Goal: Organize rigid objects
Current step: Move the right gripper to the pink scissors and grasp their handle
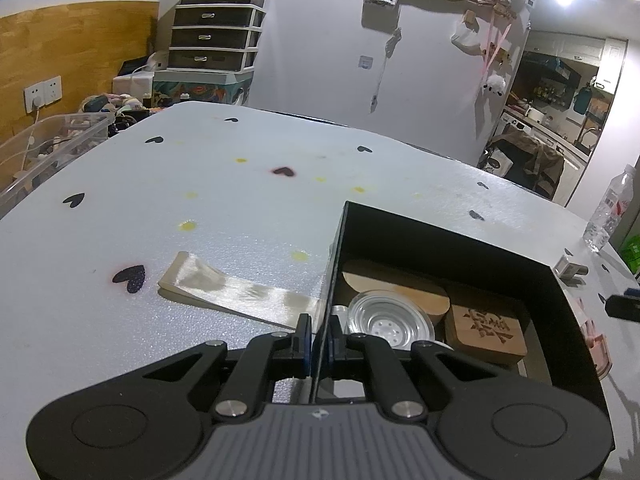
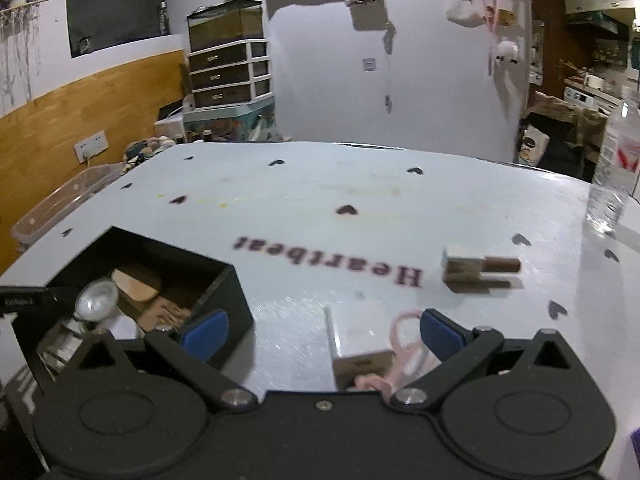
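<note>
A black open box (image 1: 440,232) sits on the pale heart-printed table. Inside it lie a round metal dish (image 1: 390,320), a carved wooden block (image 1: 486,330) and a rounded wooden piece (image 1: 392,280). My left gripper (image 1: 318,328) is shut on the box's thin left wall. In the right wrist view the same box (image 2: 240,300) is at the left. My right gripper (image 2: 322,334) is open above the table. A small cardboard box (image 2: 360,360) and pink scissors (image 2: 404,332) lie under it, near its right finger. A wood-and-metal block (image 2: 476,270) lies farther right. This view is blurred.
A cream satin strip (image 1: 224,284) lies flat left of the box. A plastic water bottle (image 2: 614,168) stands at the table's right edge. A clear storage bin (image 1: 48,148) sits off the left edge. Drawers (image 1: 212,36) and a wall stand behind the table.
</note>
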A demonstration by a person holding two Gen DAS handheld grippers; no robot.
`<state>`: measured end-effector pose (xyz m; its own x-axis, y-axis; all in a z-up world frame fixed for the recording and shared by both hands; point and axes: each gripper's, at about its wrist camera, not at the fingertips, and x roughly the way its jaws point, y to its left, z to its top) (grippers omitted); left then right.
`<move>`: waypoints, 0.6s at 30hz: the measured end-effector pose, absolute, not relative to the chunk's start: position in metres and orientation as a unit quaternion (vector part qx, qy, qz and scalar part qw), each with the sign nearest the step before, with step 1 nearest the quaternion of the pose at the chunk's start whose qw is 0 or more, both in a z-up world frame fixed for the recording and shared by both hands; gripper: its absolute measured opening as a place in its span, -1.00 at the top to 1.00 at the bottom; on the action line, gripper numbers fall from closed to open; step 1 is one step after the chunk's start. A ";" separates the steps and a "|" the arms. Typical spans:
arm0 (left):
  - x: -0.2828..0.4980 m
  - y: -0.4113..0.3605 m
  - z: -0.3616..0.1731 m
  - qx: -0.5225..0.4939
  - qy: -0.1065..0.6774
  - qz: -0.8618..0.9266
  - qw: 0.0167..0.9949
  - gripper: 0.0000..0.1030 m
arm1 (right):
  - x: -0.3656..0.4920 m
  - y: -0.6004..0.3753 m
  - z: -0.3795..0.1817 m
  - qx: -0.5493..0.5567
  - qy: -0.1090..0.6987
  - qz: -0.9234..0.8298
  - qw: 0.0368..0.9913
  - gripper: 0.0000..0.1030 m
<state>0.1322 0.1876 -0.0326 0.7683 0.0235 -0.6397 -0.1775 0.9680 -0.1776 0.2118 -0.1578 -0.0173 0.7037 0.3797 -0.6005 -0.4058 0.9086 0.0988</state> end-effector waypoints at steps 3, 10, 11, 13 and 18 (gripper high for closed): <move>0.132 0.187 -0.032 -0.114 0.337 0.055 0.933 0.85 | 0.209 -0.164 -0.028 -0.016 0.329 0.221 0.918 -1.00; 0.132 0.187 -0.032 -0.114 0.336 0.054 0.933 0.85 | 0.211 -0.171 -0.048 -0.012 0.358 0.212 0.909 -0.38; 0.132 0.187 -0.032 -0.114 0.336 0.054 0.933 0.85 | 0.212 -0.171 -0.050 -0.014 0.362 0.212 0.908 -0.30; 0.132 0.187 -0.032 -0.114 0.336 0.054 0.933 0.85 | 0.212 -0.169 -0.053 -0.021 0.367 0.212 0.906 -0.23; 0.132 0.187 -0.032 -0.113 0.337 0.055 0.933 0.85 | 0.214 -0.167 -0.058 -0.051 0.364 0.185 0.911 0.24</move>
<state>0.1321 0.1872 -0.0321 0.7673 0.0259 -0.6408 -0.1783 0.9684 -0.1745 0.2137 -0.1665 -0.0580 0.6665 0.2998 -0.6826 -0.3738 0.9266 0.0420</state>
